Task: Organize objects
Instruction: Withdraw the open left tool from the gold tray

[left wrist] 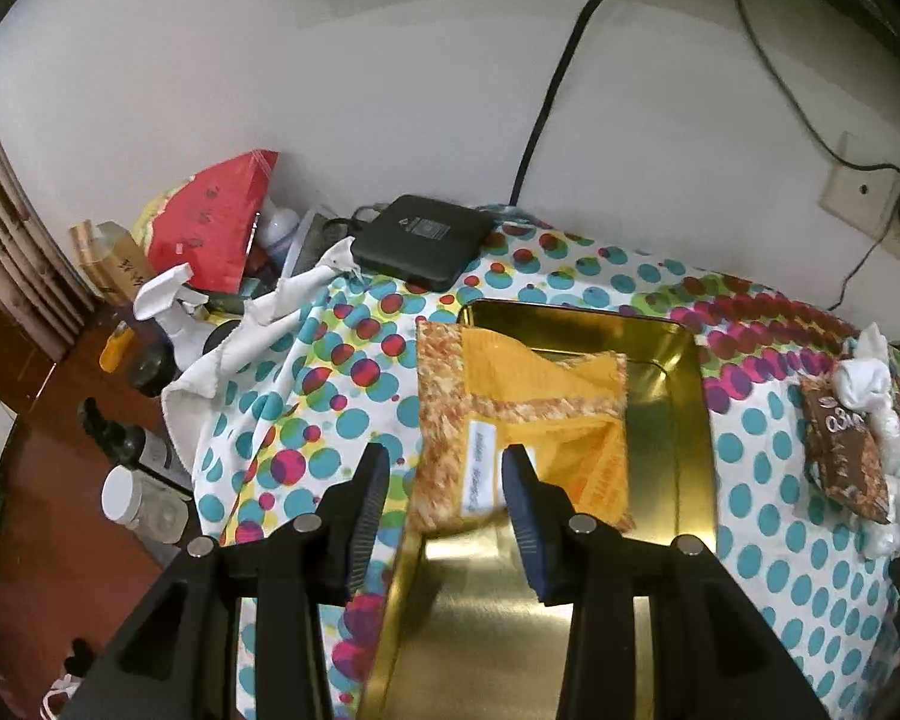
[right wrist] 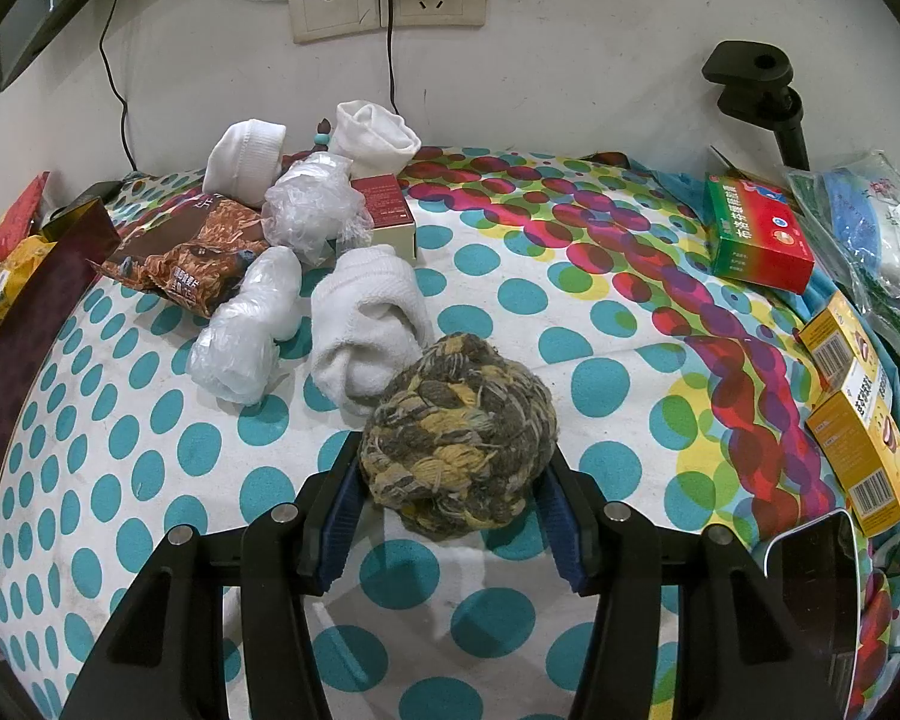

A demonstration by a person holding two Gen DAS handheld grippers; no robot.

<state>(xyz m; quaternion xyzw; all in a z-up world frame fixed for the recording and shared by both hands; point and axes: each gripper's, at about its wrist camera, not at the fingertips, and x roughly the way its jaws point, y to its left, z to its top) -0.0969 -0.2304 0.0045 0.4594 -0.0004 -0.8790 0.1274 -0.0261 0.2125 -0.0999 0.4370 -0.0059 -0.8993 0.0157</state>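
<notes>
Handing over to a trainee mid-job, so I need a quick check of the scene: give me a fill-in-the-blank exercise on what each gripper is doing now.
1. The right gripper is shut on a ball of ____.
2. The left gripper is open above a yellow cloth that lies in a ____ tin.
3. The cloth that covers the table is patterned with ____.
4. Near the ball lies a rolled white ____.

Missing words: yarn; gold; dots; sock

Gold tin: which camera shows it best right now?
The left wrist view: the gold tin fills the centre, open, with an orange cloth lying partly inside. The right wrist view shows only what may be its edge at the far left, too little to tell.
</notes>
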